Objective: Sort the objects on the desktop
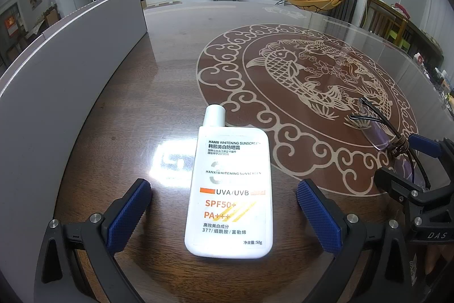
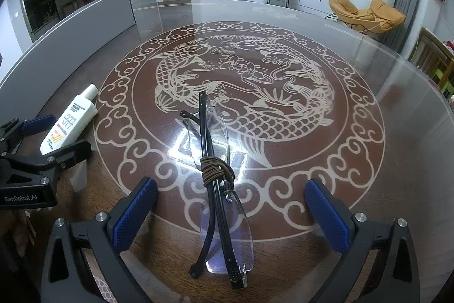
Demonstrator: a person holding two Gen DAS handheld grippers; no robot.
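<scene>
Holding my left hand-held gripper (image 1: 224, 217) spread w/ sunscreen bottle (image 1: 229, 189) btwn pads, right hand-held gripper (image 2: 231, 215) spread round folded glasses (image 2: 218, 189), both on counter (image 2: 369, 189).

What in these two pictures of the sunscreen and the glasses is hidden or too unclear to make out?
- White flat sunscreen bottle: its underside is hidden against the table in both views; in the right wrist view the left gripper covers its lower end.
- Folded rimless glasses with black arms: in the left wrist view the right gripper hides their near half.
- Small print on the bottle: too small to read.
- Long grey box: its inside is out of sight.
</scene>
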